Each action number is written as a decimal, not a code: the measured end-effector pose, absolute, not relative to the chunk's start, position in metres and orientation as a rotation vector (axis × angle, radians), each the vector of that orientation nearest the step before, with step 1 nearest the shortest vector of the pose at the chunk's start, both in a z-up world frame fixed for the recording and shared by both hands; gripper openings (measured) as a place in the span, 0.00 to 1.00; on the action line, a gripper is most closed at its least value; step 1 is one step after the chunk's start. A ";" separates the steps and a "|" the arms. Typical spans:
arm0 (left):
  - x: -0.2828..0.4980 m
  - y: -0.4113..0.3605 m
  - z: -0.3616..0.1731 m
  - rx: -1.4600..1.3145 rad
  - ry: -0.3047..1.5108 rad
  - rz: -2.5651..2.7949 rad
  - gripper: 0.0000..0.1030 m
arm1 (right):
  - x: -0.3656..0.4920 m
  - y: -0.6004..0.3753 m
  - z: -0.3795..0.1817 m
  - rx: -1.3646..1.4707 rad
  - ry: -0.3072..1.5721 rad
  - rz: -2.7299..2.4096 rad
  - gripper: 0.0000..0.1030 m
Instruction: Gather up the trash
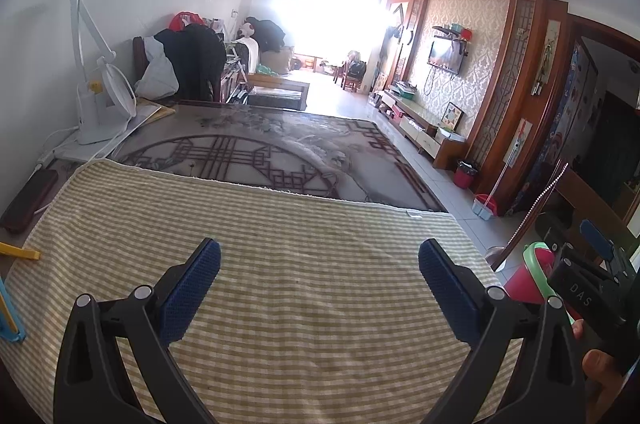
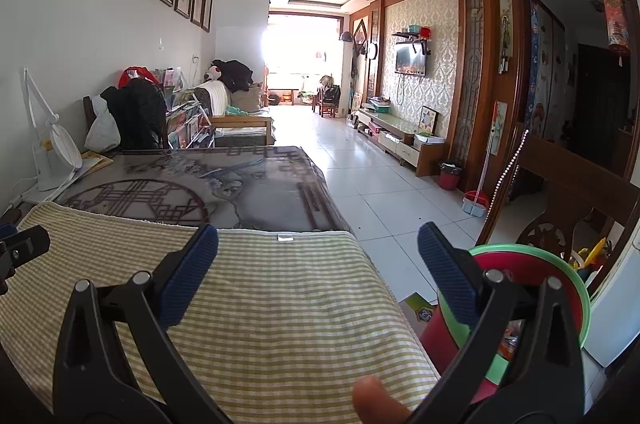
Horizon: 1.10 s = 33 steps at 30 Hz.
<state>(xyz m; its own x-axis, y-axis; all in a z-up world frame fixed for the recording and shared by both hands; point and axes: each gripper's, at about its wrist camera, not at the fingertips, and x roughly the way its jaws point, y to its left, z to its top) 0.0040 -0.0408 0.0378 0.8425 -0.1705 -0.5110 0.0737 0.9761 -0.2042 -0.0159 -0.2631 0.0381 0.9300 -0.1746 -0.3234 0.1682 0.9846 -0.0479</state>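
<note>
A long table (image 2: pixel 256 180) with a striped green-and-cream cloth (image 1: pixel 260 248) shows no visible trash on it. The red bin with a green rim (image 2: pixel 520 256) stands just beside the table's right edge. Left gripper (image 1: pixel 320 284) and right gripper (image 2: pixel 318 272) both hover released and empty; the likely best move is scanning the edges before reaching.

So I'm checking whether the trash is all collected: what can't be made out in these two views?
- Contents of the red bin with green rim: right wrist view, mostly hidden behind the right hand-held gripper; left wrist view shows only its outside.
- Yellow and blue items: left wrist view, cut off by the edge.
- Small white scrap on the yellow checked cloth: too small to identify.
</note>
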 end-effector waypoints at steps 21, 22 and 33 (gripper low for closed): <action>0.007 -0.037 0.035 -0.200 0.578 -0.137 0.92 | -0.013 -0.264 0.035 -0.024 0.352 -0.168 0.95; 0.007 -0.037 0.034 -0.201 0.579 -0.137 0.92 | -0.013 -0.264 0.035 -0.024 0.352 -0.168 0.95; 0.008 -0.035 0.034 -0.208 0.590 -0.137 0.92 | -0.012 -0.265 0.033 -0.030 0.365 -0.157 0.95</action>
<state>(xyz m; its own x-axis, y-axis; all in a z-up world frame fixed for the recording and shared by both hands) 0.0082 -0.0352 0.0336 0.8229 -0.1873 -0.5364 0.0685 0.9699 -0.2335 -0.0116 -0.2649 0.0332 0.9220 -0.1581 -0.3534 0.1474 0.9874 -0.0572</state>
